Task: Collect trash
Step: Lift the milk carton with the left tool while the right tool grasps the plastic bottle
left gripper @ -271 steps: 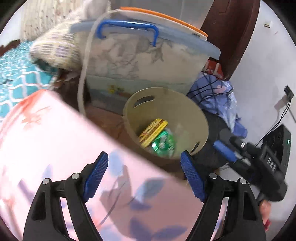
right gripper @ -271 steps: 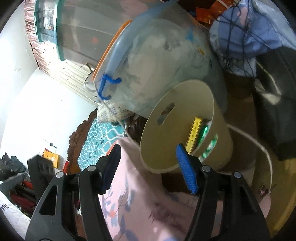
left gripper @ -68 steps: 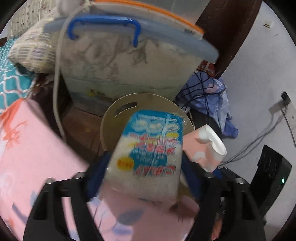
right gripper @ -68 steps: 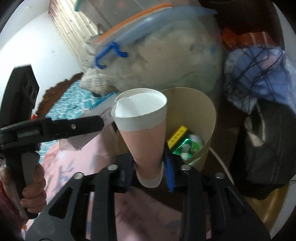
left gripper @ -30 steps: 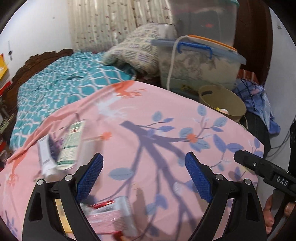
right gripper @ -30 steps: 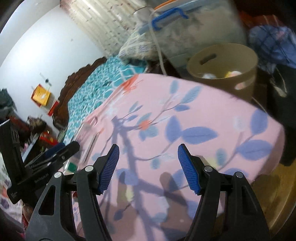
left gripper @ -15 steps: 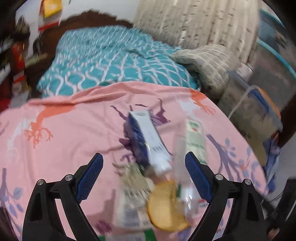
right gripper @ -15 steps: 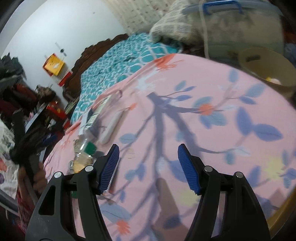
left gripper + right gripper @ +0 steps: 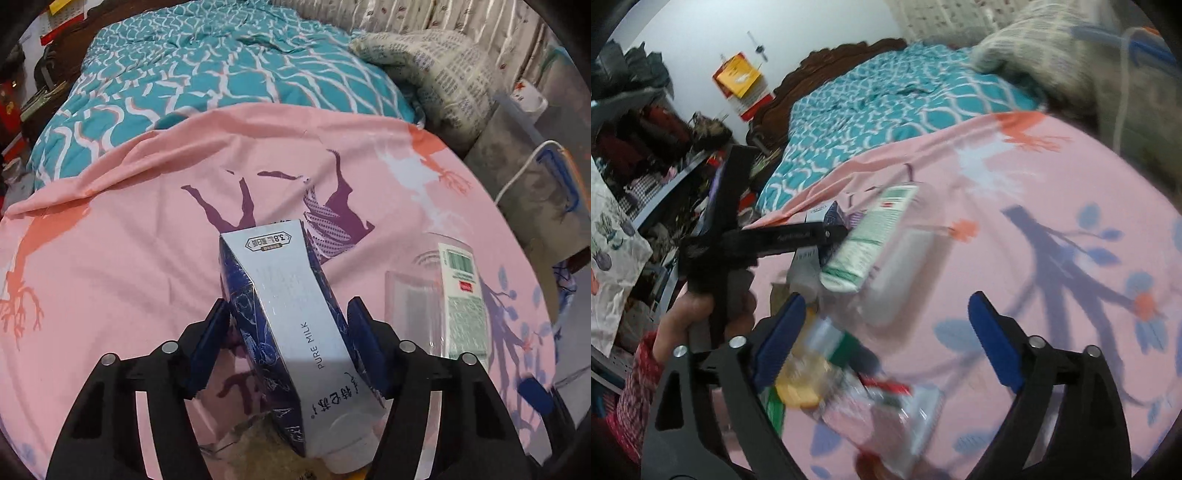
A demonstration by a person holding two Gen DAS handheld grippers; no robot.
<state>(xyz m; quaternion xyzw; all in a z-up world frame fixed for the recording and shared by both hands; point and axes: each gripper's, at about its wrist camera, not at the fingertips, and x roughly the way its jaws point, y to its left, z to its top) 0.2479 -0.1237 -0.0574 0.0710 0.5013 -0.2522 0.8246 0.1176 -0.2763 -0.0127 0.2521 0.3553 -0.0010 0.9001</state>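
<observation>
In the left wrist view my left gripper is shut on a blue and silver "pure milk" carton that lies on the pink sheet. A clear plastic bottle with a green and white label lies just right of it. In the right wrist view my right gripper is open and empty above the blurred trash pile: the clear bottle, a yellow-capped item and a clear wrapper. The left gripper and carton show at the left there.
A teal patterned blanket and a printed pillow lie beyond the pink sheet. A plastic storage bin with a blue handle stands at the right. Cluttered shelves stand at the left in the right wrist view.
Both grippers swung from the bin back over the bed. My left gripper has moved down onto the milk carton and closed on it. My right gripper has come closer to the trash pile.
</observation>
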